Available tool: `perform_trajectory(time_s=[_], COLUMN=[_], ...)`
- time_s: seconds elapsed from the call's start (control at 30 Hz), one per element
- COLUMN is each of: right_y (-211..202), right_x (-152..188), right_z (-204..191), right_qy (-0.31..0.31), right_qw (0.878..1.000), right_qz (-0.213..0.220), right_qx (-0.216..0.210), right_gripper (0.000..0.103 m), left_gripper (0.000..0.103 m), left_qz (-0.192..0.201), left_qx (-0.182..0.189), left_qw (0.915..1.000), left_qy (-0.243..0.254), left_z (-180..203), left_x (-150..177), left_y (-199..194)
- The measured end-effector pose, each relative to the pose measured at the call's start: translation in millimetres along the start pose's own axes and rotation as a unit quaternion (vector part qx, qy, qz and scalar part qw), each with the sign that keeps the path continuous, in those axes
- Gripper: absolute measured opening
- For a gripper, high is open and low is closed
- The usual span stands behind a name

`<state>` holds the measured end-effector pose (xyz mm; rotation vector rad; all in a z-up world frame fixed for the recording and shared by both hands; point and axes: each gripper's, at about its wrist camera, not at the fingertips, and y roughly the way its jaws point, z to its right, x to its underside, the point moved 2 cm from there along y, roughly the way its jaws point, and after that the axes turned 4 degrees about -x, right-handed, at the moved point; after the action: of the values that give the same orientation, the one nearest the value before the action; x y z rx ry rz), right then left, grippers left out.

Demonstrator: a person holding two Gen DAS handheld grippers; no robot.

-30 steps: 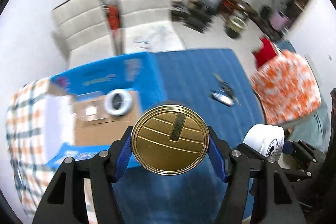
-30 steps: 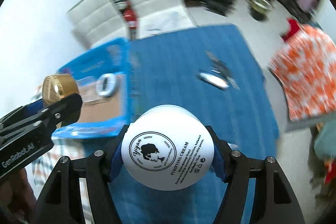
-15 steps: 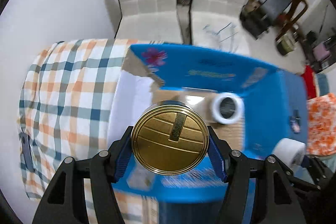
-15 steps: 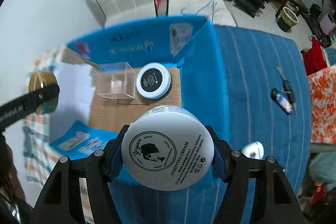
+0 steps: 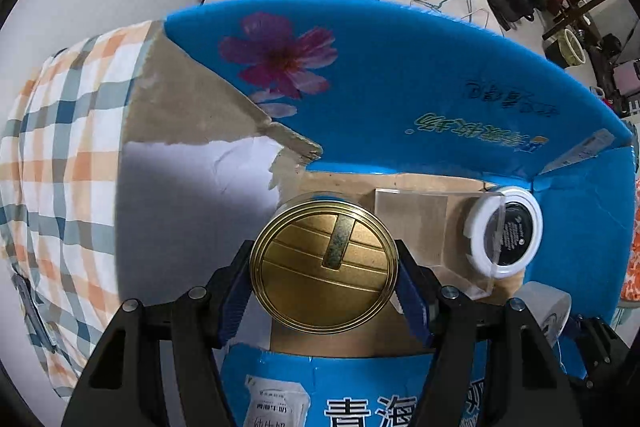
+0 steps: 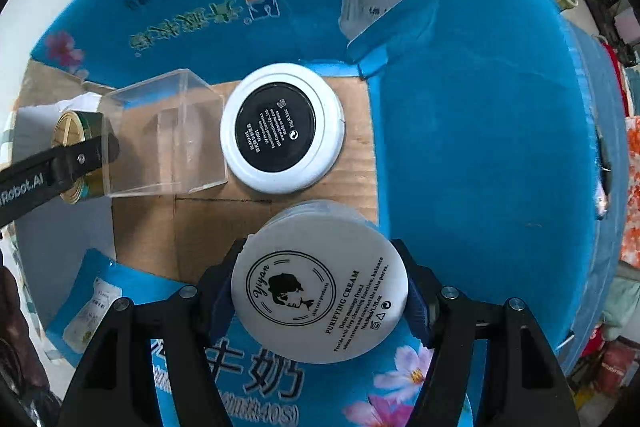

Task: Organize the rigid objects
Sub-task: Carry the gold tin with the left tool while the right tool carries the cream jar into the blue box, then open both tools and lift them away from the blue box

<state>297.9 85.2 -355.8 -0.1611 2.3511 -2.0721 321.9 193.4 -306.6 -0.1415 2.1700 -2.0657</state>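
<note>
Checked cloth and blue cloth lie beneath an opened blue cardboard box (image 6: 460,147). Nearest, the right claw (image 6: 320,301) pinches a white cream jar (image 6: 320,291) and the left claw (image 5: 324,267) pinches a gold tin (image 5: 324,263), both over the box floor. Beyond sit a clear case (image 6: 160,135) and a black-topped jar (image 6: 282,127). Placing seems in hand; next, each needs lowering onto bare cardboard before release.

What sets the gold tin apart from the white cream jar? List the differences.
The gold tin has a ribbed metallic face; the white cream jar has a plain face with black print. The tin sits in the left gripper, the jar in the right gripper. Both are round, clamped, above the open blue box.
</note>
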Motion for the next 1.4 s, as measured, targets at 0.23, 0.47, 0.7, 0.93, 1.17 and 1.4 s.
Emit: perform_trajectory(time_s=[0.23, 0.47, 0.7, 0.93, 1.17, 1.4], right_y=[19, 28, 26, -1, -54, -118], right_x=[-13, -15, -9, 1, 23, 65], right_z=[2, 0, -2, -1, -4, -16], right_qy=[0.000, -0.005, -0.015, -0.022, -0.045, -0.058], right_qw=[1.000, 0.999, 0.999, 1.000, 0.998, 0.994], right_qz=[-0.030, -0.040, -0.035, -0.007, 0.038, 0.097], right_qx=[-0.004, -0.005, 0.000, 0.007, 0.002, -0.011], right_gripper=[0.072, 0.072, 0.089, 0.096, 0.096, 0.096], left_gripper=[0.063, 0.064, 0.088, 0.103, 0.103, 0.103], left_qz=[-0.023, -0.047, -0.061, -0.032, 0.036, 0.106], left_qx=[0.018, 0.032, 0.041, 0.034, 0.015, 0.000], left_qw=[0.9996, 0.9983, 0.9973, 0.9989, 0.9992, 0.9944], left_qy=[-0.006, -0.008, 0.003, -0.001, -0.002, 0.005], left_z=[-3, -6, -4, -10, -7, -2], left_x=[-5, -9, -9, 1, 36, 76], left_y=[9, 15, 10, -25, -79, -139])
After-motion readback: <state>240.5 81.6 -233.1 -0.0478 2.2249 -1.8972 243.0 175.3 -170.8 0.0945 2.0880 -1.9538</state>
